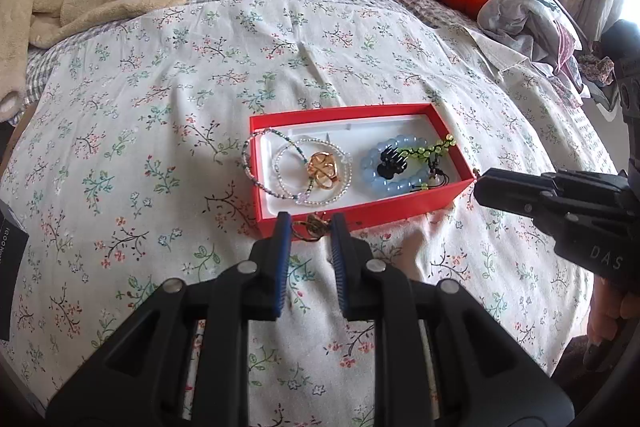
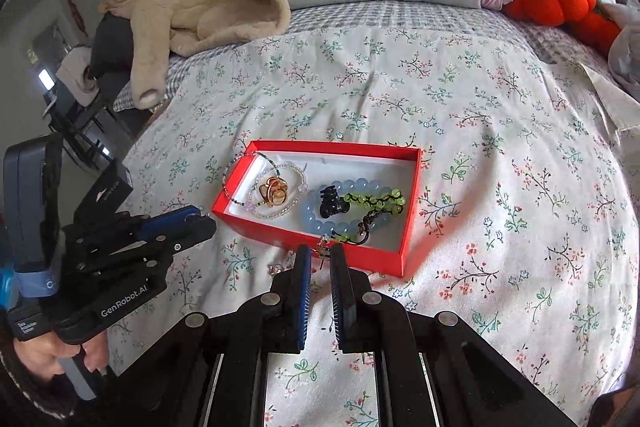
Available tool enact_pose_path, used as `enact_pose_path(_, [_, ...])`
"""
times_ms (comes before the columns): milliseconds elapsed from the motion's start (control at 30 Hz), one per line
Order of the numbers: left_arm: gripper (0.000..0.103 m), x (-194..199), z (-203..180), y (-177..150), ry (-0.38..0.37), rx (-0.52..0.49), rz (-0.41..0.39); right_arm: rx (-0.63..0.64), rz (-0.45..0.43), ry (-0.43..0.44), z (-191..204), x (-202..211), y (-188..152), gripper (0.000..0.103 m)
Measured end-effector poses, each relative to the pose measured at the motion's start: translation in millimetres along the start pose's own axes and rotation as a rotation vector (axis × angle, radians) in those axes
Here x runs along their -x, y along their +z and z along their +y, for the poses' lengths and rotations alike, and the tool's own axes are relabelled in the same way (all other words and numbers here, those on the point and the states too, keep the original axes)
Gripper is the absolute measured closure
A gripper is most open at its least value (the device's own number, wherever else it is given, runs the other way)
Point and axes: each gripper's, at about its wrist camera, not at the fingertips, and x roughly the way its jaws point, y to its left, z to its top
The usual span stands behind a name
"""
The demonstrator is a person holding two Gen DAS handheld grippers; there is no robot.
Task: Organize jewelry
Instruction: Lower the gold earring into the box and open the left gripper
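With most of the jewelry already lying in the red box point(image 1: 360, 203) near the middle of the floral bedspread point(image 1: 160, 107), this looks like the pickup of a straggler: the left gripper point(image 1: 308, 227) has its blue pads parted around a small brownish-gold piece point(image 1: 310, 227) lying on the bedspread just outside the box's near wall. Inside sit the blue bead bracelet point(image 1: 394, 167), a green beaded strand point(image 1: 434, 149), a black claw clip point(image 1: 394, 159), a gold ornament point(image 1: 325, 173) and thin beaded loops point(image 1: 280, 171), one draped over the box's left rim. The right gripper point(image 2: 320, 255) hovers at the near wall too, fingers apart with a narrow gap, nothing visibly clamped. Next, I'd judge, the left needs to close gently on that little piece and lift it over the wall. What the piece is stays unclear, half hidden by the pads; a tiny glint on the bedspread point(image 2: 275, 269) in the right view is too small to name.
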Motion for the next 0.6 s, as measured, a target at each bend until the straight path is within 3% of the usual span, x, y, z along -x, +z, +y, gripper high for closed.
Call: enact_pose_path(600, [0.081,-32,-34,17,0.015,-0.035,-0.002,-0.043,0.001,-0.018,-16,0,-4,0.093])
